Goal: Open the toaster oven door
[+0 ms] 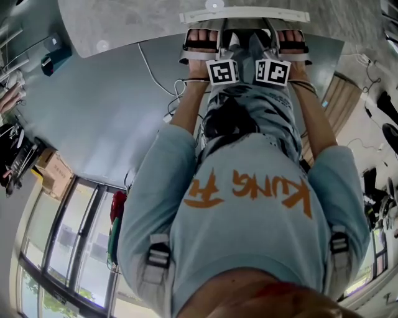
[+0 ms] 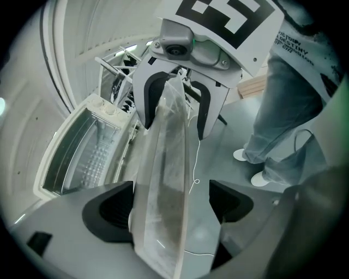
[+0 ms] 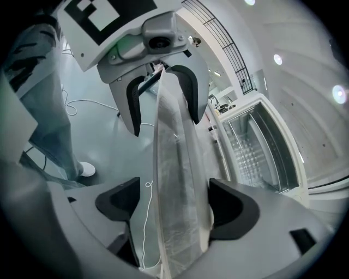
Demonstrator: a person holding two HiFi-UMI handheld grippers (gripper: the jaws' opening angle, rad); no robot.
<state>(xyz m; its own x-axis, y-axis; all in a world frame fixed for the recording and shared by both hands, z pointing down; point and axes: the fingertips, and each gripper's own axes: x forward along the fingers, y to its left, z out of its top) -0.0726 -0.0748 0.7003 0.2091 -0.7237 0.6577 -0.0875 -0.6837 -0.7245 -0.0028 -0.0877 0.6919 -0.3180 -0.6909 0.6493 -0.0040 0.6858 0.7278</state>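
No toaster oven shows in any view. In the head view a person in a grey sweatshirt holds both grippers out against a white bar [image 1: 245,15]: left gripper [image 1: 200,45], right gripper [image 1: 292,42]. The two grippers face each other. A thin translucent panel [image 2: 163,180] runs between the left gripper's [image 2: 170,204] dark pads [image 2: 109,210] and on into the right gripper [image 2: 172,103] opposite. It touches only the left pad. In the right gripper view the same panel [image 3: 177,180] lies between the right gripper's [image 3: 172,204] pads, against the right pad [image 3: 232,204] only. Both stand wide open.
A white-framed glass pane [image 2: 82,152] [image 3: 262,147] lies beside the panel. A person in jeans and white shoes [image 2: 283,109] [image 3: 49,109] stands on the grey floor. A white cable [image 3: 92,103] trails across it. Large windows [image 1: 68,242] and a cardboard box [image 1: 55,171] are at the left.
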